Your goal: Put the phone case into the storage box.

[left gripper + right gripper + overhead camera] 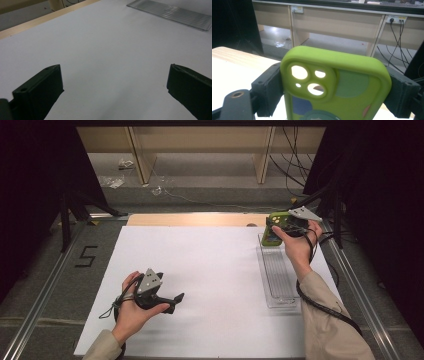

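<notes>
White paper sheet [210,270] covers most of the tabletop, with a strip of bare wood showing along its far edge and a dark curtain hanging to either side. Beyond the table stand pale wooden cabinet legs, with cables trailing over the floor behind them.

Taking the clear plastic tray [278,275] as the landmark: it lies lengthwise on the sheet's right part, its ribbed floor bare. The right gripper [276,227] is held in the person's right hand just above the tray's far end, clear of the sheet. Its black jaws clamp a lime-green phone case [274,228] by its two long sides; in the right gripper view the case [337,85] stands upright between the jaws, the camera cut-outs at its upper left and coloured patches printed lower down on its back. The case touches neither the tray nor the sheet.

Well to the left of the tray, toward the near edge of the sheet, the person's left hand holds the left gripper [175,299] low over the paper, its jaws pointing toward the tray. In the left gripper view those jaws stand spread wide with only white paper between them, and the tray [172,13] lies ahead at the upper right.
</notes>
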Demonstrator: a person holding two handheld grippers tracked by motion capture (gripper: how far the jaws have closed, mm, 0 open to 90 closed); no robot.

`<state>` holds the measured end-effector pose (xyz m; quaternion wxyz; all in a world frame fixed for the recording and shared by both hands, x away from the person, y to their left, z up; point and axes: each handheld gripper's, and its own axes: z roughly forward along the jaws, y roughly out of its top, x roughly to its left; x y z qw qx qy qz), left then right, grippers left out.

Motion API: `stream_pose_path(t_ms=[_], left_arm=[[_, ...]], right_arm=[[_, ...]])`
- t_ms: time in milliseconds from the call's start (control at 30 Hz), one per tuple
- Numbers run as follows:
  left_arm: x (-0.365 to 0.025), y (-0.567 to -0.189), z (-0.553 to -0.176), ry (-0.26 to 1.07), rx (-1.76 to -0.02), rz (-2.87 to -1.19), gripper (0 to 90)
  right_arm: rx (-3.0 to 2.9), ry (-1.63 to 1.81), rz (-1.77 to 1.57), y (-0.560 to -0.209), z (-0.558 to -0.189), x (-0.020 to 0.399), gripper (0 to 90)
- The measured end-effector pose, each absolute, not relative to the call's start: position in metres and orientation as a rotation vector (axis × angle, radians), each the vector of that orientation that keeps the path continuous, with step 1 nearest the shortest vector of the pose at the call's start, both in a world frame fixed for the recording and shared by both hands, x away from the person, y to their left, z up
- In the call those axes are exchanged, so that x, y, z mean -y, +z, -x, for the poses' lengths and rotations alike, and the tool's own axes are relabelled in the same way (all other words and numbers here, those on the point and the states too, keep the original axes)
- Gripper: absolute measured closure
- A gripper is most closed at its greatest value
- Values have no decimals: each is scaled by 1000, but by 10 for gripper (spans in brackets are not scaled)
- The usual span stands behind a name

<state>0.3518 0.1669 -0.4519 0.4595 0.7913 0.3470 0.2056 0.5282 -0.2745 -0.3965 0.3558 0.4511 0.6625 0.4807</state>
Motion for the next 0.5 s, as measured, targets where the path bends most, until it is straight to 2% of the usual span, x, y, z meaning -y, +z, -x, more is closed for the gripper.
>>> stream_pose_path(t_ms=[500], left_arm=[[-167,-453,-352,503,-857,-1948,0]], right_arm=[[-1719,1219,-1176,-398,-533,275,165]])
